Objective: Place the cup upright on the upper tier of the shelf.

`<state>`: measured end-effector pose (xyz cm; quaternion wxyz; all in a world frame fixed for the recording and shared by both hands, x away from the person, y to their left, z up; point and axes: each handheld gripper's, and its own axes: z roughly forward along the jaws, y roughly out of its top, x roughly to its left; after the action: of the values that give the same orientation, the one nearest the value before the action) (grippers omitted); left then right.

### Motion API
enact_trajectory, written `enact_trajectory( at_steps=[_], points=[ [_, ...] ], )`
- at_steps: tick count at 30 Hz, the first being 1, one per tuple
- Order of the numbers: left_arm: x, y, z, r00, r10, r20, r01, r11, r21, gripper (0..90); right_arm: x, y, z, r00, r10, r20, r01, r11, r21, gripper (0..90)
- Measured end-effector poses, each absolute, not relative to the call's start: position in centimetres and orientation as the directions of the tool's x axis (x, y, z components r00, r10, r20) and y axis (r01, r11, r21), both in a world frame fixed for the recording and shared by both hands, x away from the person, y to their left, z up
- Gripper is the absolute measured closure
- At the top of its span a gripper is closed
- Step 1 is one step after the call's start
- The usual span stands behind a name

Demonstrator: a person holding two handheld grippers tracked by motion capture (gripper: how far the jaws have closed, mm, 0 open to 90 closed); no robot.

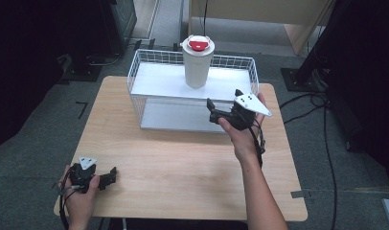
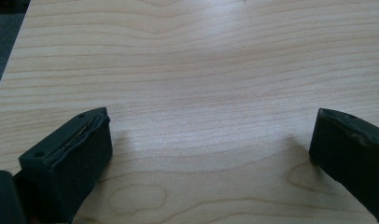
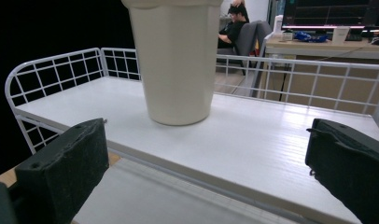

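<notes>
A: The cream cup (image 1: 197, 64) with its red-marked lid (image 1: 198, 45) stands upright on the top shelf of the white wire rack (image 1: 135, 72), near the middle of that shelf, at the far side of the worktop (image 1: 183, 163).

B: And the right gripper (image 1: 216, 108)?

A: Held up at the rack's front right, level with the top shelf, pointing at the cup. Its jaws are spread wide with nothing between them. In the right gripper view the cup (image 3: 176, 60) sits straight ahead between the two jaws, clear of both, well back on the white shelf board (image 3: 253, 140).

B: No contact, then.

A: None. The cup stands free on the board.

B: Left side?

A: The left gripper (image 1: 108, 176) rests low at the near left corner of the worktop, far from the rack. In the left gripper view its jaws also stand wide apart, with bare wood grain (image 2: 201, 93) between them.
</notes>
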<state>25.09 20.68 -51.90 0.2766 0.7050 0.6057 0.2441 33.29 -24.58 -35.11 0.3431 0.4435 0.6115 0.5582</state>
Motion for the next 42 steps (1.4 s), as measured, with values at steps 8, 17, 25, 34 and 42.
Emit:
enact_trajectory(
  at_steps=[8,17,25,34,42],
  points=[
    [25.1,20.7,-51.9,0.147,0.989,0.009,0.719,-0.113,0.686,0.0,31.7,-25.8,-36.0,-0.354,0.932,0.074,0.157,-0.018,0.987,0.0],
    [25.1,20.7,-51.9,0.148,0.989,0.009,0.72,-0.114,0.684,0.0,30.2,-26.9,-36.9,-0.337,0.939,0.069,0.159,-0.015,0.987,0.0],
    [25.1,20.7,-51.9,0.148,0.989,0.009,0.72,-0.113,0.685,0.0,28.9,-27.9,-37.9,-0.316,0.946,0.073,0.172,-0.019,0.985,0.0],
    [25.1,20.7,-51.9,0.146,0.989,0.007,0.719,-0.112,0.686,0.0,27.7,-29.3,-39.1,-0.288,0.954,0.08,0.19,-0.025,0.981,0.0],
    [25.1,20.7,-51.9,0.148,0.989,0.009,0.72,-0.114,0.684,0.0,26.7,-30.6,-40.6,-0.257,0.963,0.083,0.214,-0.027,0.977,0.0]
  ],
)
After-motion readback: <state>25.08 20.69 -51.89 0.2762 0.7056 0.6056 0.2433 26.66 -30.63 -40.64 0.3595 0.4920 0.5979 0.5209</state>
